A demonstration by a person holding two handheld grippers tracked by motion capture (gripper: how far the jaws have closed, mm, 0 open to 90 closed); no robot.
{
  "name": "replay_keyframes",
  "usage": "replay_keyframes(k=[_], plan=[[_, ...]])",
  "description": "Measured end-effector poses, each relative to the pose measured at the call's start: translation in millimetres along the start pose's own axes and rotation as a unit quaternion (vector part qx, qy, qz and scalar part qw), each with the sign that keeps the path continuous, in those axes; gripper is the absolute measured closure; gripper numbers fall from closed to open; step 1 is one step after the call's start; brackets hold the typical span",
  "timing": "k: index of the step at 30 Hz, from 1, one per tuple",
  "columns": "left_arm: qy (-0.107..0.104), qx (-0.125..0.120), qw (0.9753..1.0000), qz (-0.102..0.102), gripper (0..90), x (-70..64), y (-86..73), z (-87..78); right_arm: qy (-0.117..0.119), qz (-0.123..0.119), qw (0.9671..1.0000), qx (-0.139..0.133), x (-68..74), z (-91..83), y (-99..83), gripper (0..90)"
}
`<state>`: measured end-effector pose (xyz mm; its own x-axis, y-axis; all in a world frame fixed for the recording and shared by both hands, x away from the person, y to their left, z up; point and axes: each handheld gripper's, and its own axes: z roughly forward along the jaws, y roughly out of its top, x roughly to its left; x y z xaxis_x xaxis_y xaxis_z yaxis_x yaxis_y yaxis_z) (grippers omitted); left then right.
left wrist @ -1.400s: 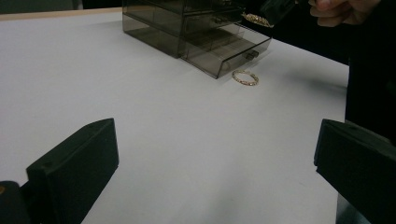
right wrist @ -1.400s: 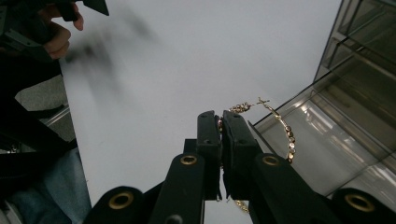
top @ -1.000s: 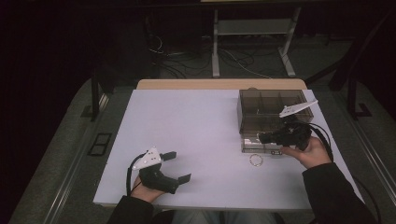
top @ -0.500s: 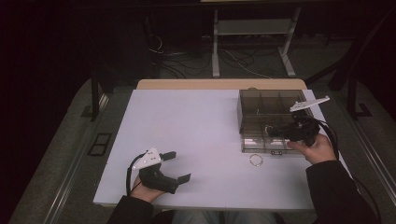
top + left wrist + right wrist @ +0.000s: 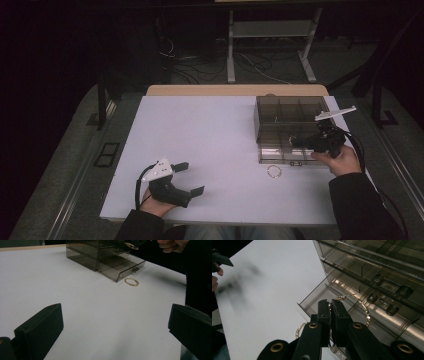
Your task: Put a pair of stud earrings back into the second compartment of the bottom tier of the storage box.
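High view, one table (image 5: 220, 130), white top, filling the centre of the frame. Smoked-plastic drawer organiser (image 5: 290, 125) stood at centre right, its lowest drawer (image 5: 285, 154) pulled out toward the bottom of the frame. One gold ring-shaped bracelet (image 5: 274, 171) lay flat on the table just below the drawer's front, apart from it.

Right gripper (image 5: 300, 142), held in the person's right hand (image 5: 340, 159) at the right of the frame, sat over the open drawer. Right gripper view: jaws closed almost together, pinching a second gold beaded bracelet (image 5: 364, 308) by its rim at picture centre; the hoop hung out to the right of the jaws, above the open drawer (image 5: 329, 300). Drawer fronts with round knobs (image 5: 403, 291) occupied the upper right. The bracelet on the table showed as a gold arc (image 5: 299, 330) at lower centre, left of the jaws.

Left gripper (image 5: 192, 179), at lower left of the high view, rested low on the table in the left hand (image 5: 155, 205). Left gripper view: jaws spread wide at the lower corners, nothing between them; organiser (image 5: 100, 255) at upper centre, loose bracelet (image 5: 131, 281) on the table just below and right of the drawer.
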<state>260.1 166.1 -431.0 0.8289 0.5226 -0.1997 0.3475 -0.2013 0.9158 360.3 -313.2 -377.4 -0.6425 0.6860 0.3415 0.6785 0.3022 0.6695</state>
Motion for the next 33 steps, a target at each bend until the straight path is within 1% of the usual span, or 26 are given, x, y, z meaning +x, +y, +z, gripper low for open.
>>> replay_keyframes(k=[3, 8, 18, 28, 33], plan=[[0.000, 0.000, 1.0000, 0.000, 0.0, -0.3, 0.0, 0.2, -0.001, 0.002, 1.0000, 0.003, -2.0, 2.3, -2.1, 84.9], [0.000, 0.001, 1.0000, 0.000, 0.0, -0.4, -0.1, 0.3, -0.006, 0.006, 0.9998, 0.015, -4.3, 8.5, -5.2, 84.9], [-0.002, 0.002, 1.0000, 0.001, 0.0, -0.9, -0.2, 0.8, -0.014, 0.003, 0.9994, 0.032, -5.9, 18.6, -10.5, 84.9], [0.000, 0.004, 1.0000, 0.002, 0.0, -1.1, -0.3, 1.1, -0.018, 0.004, 0.9989, 0.043, -9.3, 27.5, -15.5, 84.9], [-0.001, 0.004, 1.0000, 0.004, 0.0, -1.3, -0.3, 1.4, -0.024, 0.004, 0.9982, 0.054, -11.9, 32.0, -17.7, 84.9]])
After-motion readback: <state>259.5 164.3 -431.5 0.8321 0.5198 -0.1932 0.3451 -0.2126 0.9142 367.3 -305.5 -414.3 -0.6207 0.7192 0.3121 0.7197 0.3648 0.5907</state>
